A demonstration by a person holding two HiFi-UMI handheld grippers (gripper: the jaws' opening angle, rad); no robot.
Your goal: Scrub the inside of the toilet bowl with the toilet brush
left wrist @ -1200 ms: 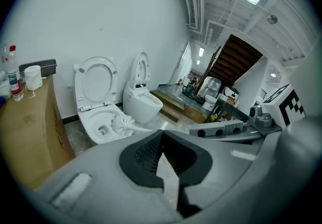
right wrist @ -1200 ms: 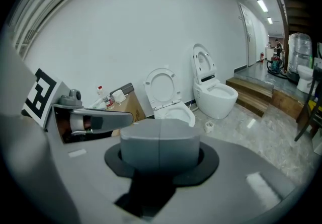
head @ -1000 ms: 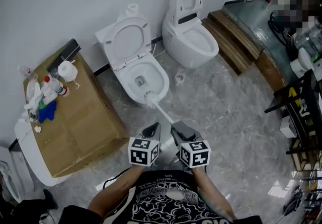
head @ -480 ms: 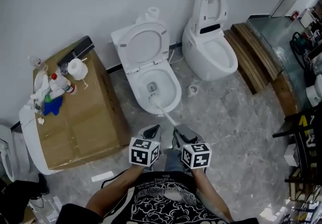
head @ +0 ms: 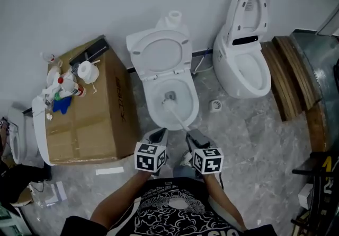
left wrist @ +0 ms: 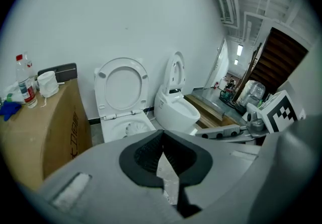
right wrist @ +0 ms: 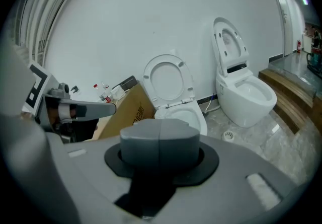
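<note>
Grey marble flooring (head: 254, 134) surrounds the white ceramic toilet bowl (head: 196, 106), where our white long-handled toilet brush (head: 169, 104) has moved from front rim to drain, so scrubbing proceeds. Right gripper (head: 189, 134) jaws pinch its handle; left gripper (head: 159, 134) jaws rest together, empty.

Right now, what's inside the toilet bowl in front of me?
The toilet brush head sits at the drain, its handle leading to the right gripper. The head covers part of the drain.
</note>
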